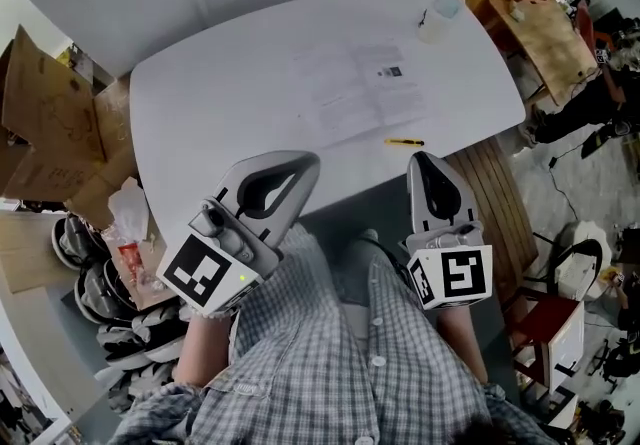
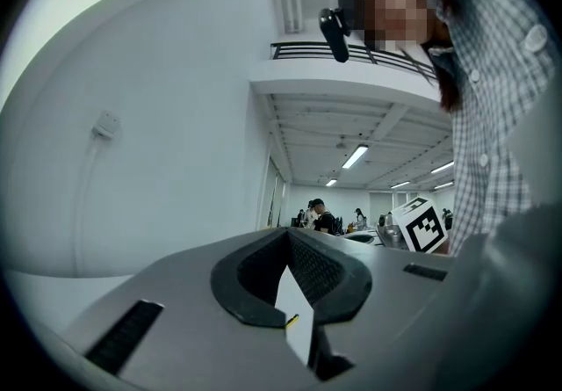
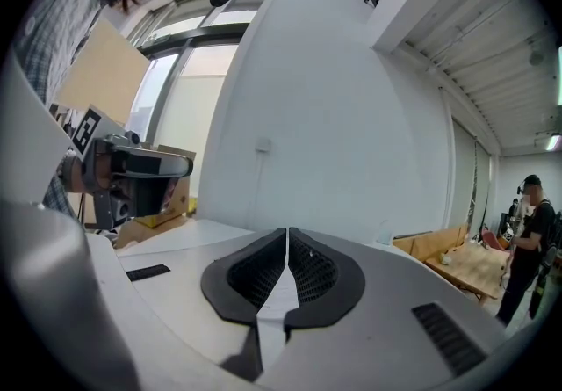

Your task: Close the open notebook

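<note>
1. I see a big white table (image 1: pixel 200 113) with round corners, and its top is mostly bare.
2. The open notebook (image 1: pixel 362 91) lies flat on the far half of the table with both pages showing.
3. The pages have print and a small dark square on them, but it is too small to read.
4. A yellow pen (image 1: pixel 405 142) lies on the table just beside the near edge of the notebook.
5. A see-through plastic cup (image 1: pixel 440 13) stands at the far right corner of the table.
6. The left gripper (image 1: pixel 303 166) is over the near edge of the table. Its jaws are pressed together with nothing in them.
7. The right gripper (image 1: pixel 424 159) is beside it, near the pen. Its jaws are pressed together too, and nothing is held.
8. Both grippers are well apart from the notebook.
9. Each gripper has a cube with a black and white square pattern, the left cube (image 1: pixel 205 273) and the right cube (image 1: pixel 455 275). There are no words on them.
10. The person holding them wears a checked shirt (image 1: pixel 340 363).
11. Brown cardboard boxes (image 1: pixel 45 113) lean by the left side of the table.
12. A wooden bench (image 1: pixel 498 203) sits by the right side.
13. The room has a plain white wall (image 3: pixel 334 117) and long ceiling lights (image 2: pixel 356 156).
14. Some people (image 2: pixel 318 215) are far off at the back.
</note>
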A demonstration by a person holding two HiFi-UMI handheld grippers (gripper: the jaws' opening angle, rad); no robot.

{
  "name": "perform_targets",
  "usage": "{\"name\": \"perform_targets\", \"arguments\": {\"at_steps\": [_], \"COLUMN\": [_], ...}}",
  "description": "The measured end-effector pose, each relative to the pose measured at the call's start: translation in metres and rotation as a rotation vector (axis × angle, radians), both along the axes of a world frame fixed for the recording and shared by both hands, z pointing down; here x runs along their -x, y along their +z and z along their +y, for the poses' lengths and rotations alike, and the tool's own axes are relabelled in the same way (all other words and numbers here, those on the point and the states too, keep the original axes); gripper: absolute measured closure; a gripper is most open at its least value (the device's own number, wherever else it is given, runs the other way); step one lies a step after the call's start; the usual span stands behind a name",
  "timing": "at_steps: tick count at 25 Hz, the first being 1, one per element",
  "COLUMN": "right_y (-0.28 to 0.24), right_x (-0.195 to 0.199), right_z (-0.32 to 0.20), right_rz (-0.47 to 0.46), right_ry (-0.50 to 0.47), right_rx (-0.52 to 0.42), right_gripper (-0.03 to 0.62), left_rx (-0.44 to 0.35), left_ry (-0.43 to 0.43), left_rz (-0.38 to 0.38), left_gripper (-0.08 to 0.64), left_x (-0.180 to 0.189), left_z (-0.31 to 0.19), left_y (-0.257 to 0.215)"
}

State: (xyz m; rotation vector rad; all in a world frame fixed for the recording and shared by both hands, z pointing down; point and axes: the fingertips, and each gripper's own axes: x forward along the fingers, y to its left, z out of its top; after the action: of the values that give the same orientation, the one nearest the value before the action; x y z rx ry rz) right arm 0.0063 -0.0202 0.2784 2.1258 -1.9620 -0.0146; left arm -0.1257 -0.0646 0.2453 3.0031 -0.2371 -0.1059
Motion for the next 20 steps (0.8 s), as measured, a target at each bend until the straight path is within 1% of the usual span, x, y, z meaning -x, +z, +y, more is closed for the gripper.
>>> {"name": "perform_targets", "arguments": {"at_steps": [2,5,10,14,20], "right_y": [-0.001,0.001,0.004,0.007,0.005], "right_x": [0.0,-0.002,-0.011,-0.025,-0.043], "right_z": [-0.001,-0.001,-0.009,-0.022,-0.04], "right_rz": [0.001,-0.002,-0.012,-0.035,-0.033], "right_ry": [0.002,-0.005,-0.041,-0.072,-0.123], "right_rx": [-0.002,-0.002,-0.005,-0.008,-0.009], "right_gripper": [0.568,0.568,0.568,0.568,0.568], "left_rx": [0.009,-0.001,-0.004,0.024,0.018], "left_ry": [-0.004,-0.015,-0.06,-0.097,-0.153], "left_rz": [0.001,0.018,0.019,0.027,-0.013], "left_gripper": [0.555,0.555,0.555,0.555,0.555], "left_x": [0.0,-0.001,-0.007,-0.015,-0.033], "left_z": [-0.002,-0.004,-0.011,-0.016,-0.026], "left_y": [0.002,0.0,-0.001,-0.002,0.002]}}
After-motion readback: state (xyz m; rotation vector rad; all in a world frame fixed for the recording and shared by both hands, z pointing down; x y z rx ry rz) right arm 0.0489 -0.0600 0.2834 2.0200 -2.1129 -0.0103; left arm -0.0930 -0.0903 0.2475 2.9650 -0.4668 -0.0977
